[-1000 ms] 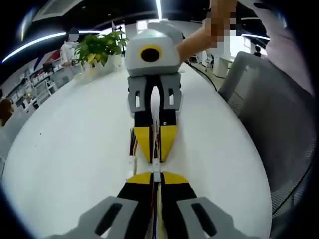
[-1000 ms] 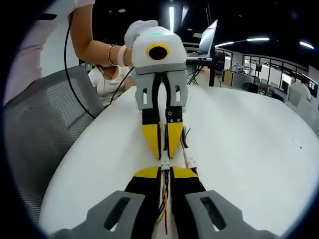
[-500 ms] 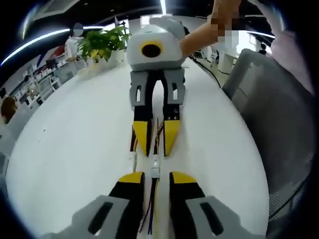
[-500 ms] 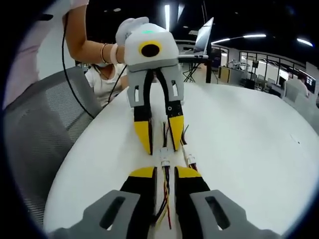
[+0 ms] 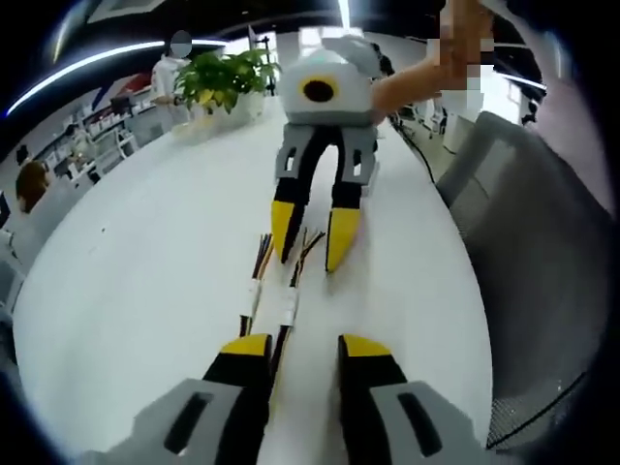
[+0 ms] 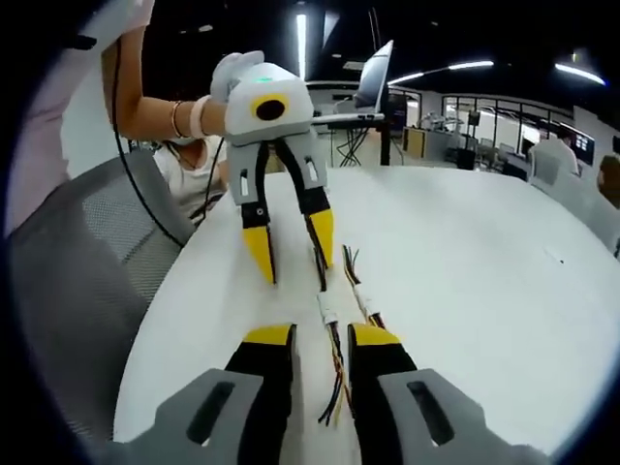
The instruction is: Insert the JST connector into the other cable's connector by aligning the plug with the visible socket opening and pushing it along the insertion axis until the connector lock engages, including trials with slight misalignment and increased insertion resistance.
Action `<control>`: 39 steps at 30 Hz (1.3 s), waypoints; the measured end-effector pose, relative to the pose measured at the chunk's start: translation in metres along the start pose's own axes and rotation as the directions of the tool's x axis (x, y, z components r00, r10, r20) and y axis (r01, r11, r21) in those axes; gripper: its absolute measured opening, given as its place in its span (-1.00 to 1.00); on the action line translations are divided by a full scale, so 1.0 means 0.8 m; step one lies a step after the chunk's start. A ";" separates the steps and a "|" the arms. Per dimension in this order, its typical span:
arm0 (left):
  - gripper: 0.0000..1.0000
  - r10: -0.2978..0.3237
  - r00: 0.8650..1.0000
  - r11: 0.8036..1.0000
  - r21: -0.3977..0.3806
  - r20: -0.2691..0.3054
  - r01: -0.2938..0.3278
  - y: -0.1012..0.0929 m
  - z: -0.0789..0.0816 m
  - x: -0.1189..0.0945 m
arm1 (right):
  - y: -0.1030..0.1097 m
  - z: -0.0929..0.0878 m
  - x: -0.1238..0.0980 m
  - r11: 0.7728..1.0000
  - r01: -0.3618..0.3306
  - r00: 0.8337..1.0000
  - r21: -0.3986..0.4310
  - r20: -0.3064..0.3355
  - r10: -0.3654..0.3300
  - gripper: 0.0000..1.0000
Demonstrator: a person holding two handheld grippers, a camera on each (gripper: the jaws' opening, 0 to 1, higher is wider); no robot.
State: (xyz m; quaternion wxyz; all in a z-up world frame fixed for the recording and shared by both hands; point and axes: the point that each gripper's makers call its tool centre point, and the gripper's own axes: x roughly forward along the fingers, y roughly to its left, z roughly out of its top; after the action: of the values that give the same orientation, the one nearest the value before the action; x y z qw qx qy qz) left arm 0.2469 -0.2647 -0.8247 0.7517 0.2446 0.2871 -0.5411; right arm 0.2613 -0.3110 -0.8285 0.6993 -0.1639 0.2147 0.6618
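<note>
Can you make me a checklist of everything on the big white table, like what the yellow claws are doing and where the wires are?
Surface: round white table, bare around the wires.
Job's things: small white joined connector lying flat on the table between the grippers.
Clutter: second wire with a white plug beside it.
Grippers: left gripper open, lifted off; right gripper open, lifted off.
Cables: thin coloured wires loose on the table.
Surroundings: grey mesh chair, green potted plant, open laptop.

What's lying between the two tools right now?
In the right gripper view, the joined connectors and their wires lie on the table, with a second cable beside.
</note>
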 end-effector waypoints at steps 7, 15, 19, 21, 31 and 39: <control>-0.52 0.058 0.998 0.998 -0.024 -0.009 -0.058 -0.009 0.002 -0.020 | 0.009 -0.006 -0.028 0.994 0.071 0.997 0.089 -0.018 -0.069 -0.35; -0.41 0.114 0.991 0.984 -0.145 0.064 -0.104 -0.026 0.026 -0.040 | 0.015 0.022 -0.058 0.955 0.191 0.980 0.226 0.016 -0.200 -0.09; -0.32 0.144 0.986 0.973 -0.193 0.086 -0.125 -0.037 0.034 -0.049 | 0.019 0.030 -0.066 0.937 0.211 0.972 0.278 0.037 -0.230 -0.02; -0.29 0.151 0.985 0.967 -0.220 0.088 -0.129 -0.042 0.034 -0.047 | 0.022 0.033 -0.069 0.929 0.218 0.969 0.299 0.044 -0.242 0.02; -0.10 0.298 0.952 0.896 -0.366 0.073 -0.252 -0.049 0.028 -0.060 | 0.040 0.035 -0.075 0.869 0.235 0.961 0.436 0.028 -0.274 0.31; -0.03 0.421 0.899 0.818 -0.478 0.122 -0.319 -0.048 0.041 -0.097 | 0.055 0.042 -0.074 0.819 0.253 0.954 0.515 0.011 -0.301 0.50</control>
State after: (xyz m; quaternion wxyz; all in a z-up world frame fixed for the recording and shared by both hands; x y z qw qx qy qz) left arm 0.1959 -0.2458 -0.7493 0.9057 0.0548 0.2641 -0.3270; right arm 0.2185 -0.3418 -0.7668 0.8154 0.0274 0.3229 0.4797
